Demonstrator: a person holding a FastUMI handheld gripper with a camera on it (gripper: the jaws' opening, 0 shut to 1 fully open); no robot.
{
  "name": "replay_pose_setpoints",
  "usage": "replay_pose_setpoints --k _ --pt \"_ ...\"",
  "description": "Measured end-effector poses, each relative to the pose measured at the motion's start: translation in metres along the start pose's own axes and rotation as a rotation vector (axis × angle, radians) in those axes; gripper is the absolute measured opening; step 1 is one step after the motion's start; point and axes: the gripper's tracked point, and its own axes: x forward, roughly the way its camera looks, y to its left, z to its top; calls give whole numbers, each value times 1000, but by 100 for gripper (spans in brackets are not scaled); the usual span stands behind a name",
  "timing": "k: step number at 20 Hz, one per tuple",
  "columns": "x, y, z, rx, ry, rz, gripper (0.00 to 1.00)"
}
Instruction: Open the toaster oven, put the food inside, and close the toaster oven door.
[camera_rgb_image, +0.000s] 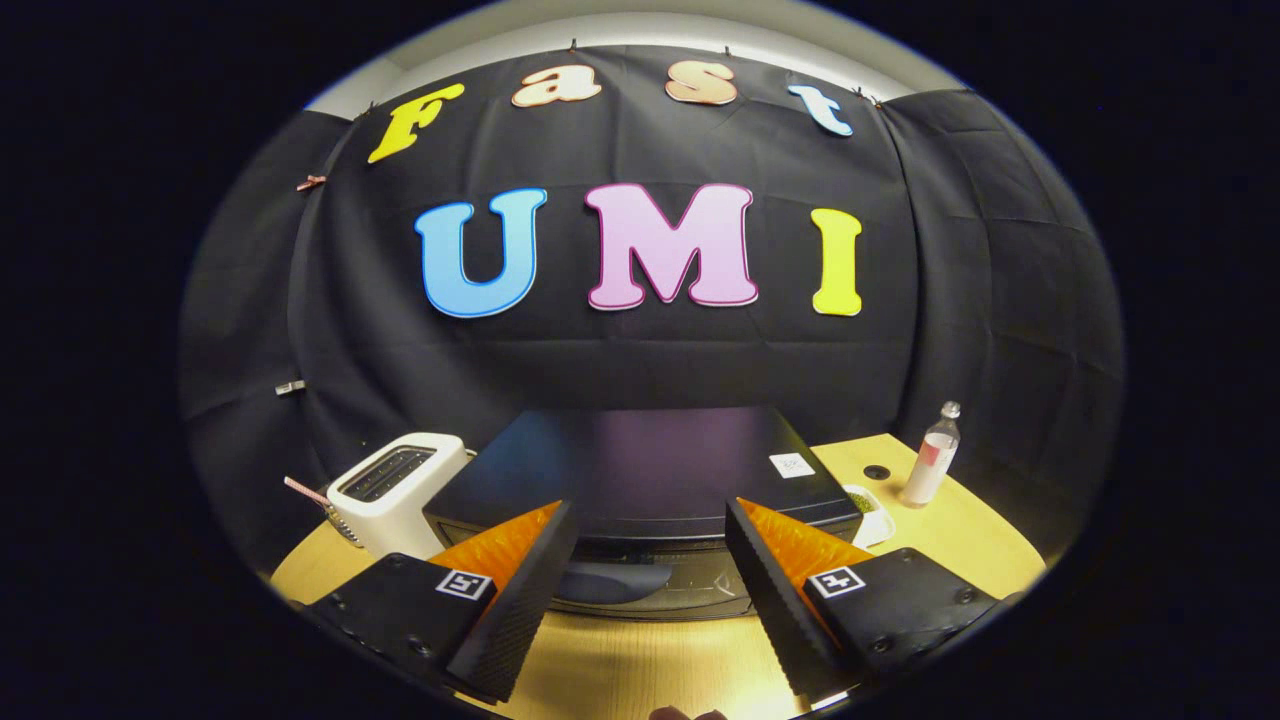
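Squarely ahead, toaster oven (640, 480) crosswise, fingers (520, 570) apart

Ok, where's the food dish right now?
The dish sits on the table, right of the toaster oven, near the bottle, beyond the open gripper.

The toaster oven (640, 480) hides most of a white dish (872, 520) behind it.

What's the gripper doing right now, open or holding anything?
Gripper: open, holding nothing; fingers spread just before the toaster oven door.
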Motion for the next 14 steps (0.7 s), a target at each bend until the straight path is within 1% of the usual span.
replay_pose_setpoints --k 6,7,8,11,14 --pt "22 10 -29 -31 39 -11 99" --pt "23 15 -39 -30 63 2 99" --pt "18 20 -37 -1 55 18 98" --pt "11 20 -43 68 84 6 100" --pt "-1 21 -53 74 107 11 100"
